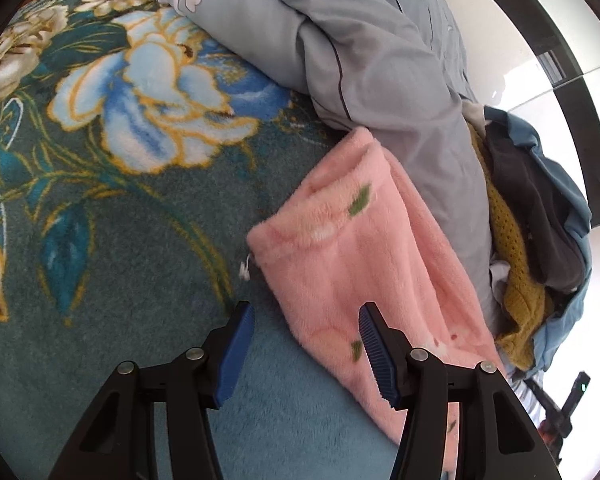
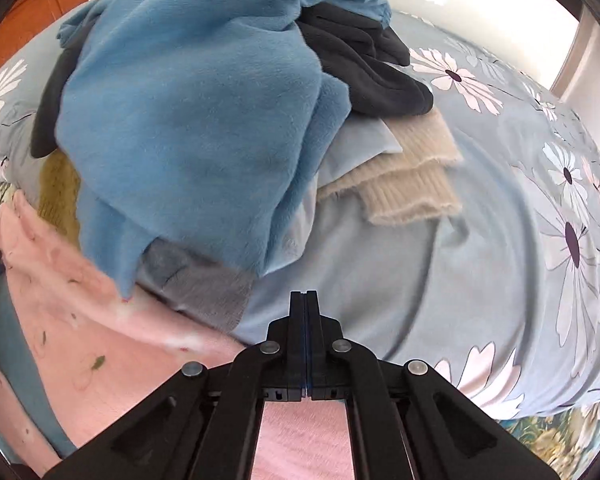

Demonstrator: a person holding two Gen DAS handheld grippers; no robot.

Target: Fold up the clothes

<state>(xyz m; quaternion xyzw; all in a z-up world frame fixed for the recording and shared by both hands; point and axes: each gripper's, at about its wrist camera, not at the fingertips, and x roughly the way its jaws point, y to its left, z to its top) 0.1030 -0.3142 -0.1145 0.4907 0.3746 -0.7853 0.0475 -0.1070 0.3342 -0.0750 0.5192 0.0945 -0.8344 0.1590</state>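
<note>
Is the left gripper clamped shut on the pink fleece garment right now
No, the left gripper stands open, its blue pads apart above the pink fleece garment, pinching nothing.

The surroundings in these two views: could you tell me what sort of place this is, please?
Most likely a bedroom at home, with the work done on a bed. A floral fleece blanket covers the surface, a daisy-print quilt is bunched beside it, and a pile of unfolded clothes rests on top.

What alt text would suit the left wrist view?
The left gripper hangs open over the edge of a fluffy pink garment lying on a teal floral blanket. Behind it lie a grey-blue flowered quilt and, to the right, a heap of mustard, dark and blue clothes.
</note>
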